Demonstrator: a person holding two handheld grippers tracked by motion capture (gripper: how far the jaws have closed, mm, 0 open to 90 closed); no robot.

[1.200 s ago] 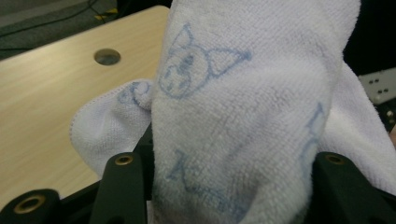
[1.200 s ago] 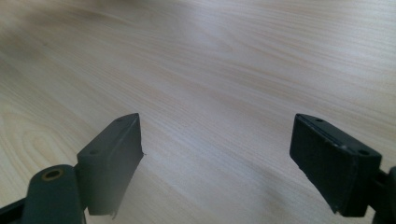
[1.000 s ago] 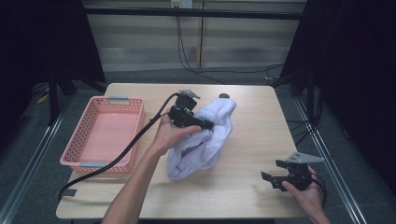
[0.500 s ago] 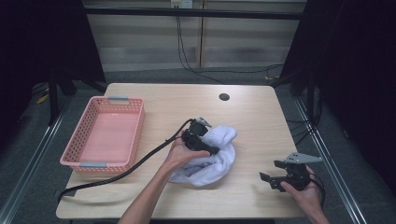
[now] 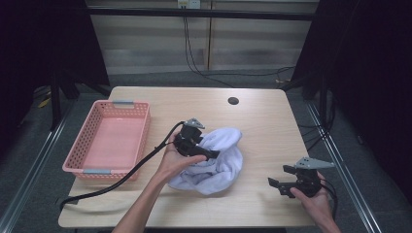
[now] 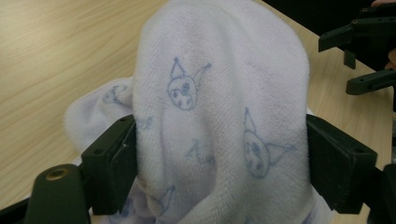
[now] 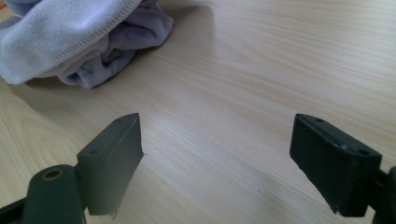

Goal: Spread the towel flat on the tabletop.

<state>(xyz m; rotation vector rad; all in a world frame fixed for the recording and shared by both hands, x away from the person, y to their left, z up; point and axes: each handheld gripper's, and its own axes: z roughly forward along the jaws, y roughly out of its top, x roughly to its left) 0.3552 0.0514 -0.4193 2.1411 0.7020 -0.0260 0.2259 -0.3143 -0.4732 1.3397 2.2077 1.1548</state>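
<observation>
A pale lilac towel (image 5: 221,167) with small blue cartoon faces lies bunched on the wooden table (image 5: 272,126), just right of centre. My left gripper (image 5: 210,154) rests on top of it, jaws spread wide, with a thick fold of the towel (image 6: 219,70) filling the gap between them. My right gripper (image 5: 279,177) stands open near the front right edge of the table, apart from the towel, with nothing between its fingers. In the right gripper view the towel (image 7: 70,28) is at the upper left, beyond the right gripper (image 7: 217,154).
A pink plastic basket (image 5: 77,167) with nothing in it stands at the table's left side. The left gripper's black cable (image 5: 121,177) trails toward the front left. A dark round hole (image 5: 233,101) marks the far middle of the table.
The left gripper came down and toward the front with the towel, which was held up a second ago and now lies heaped on the table. The right gripper stayed put.
</observation>
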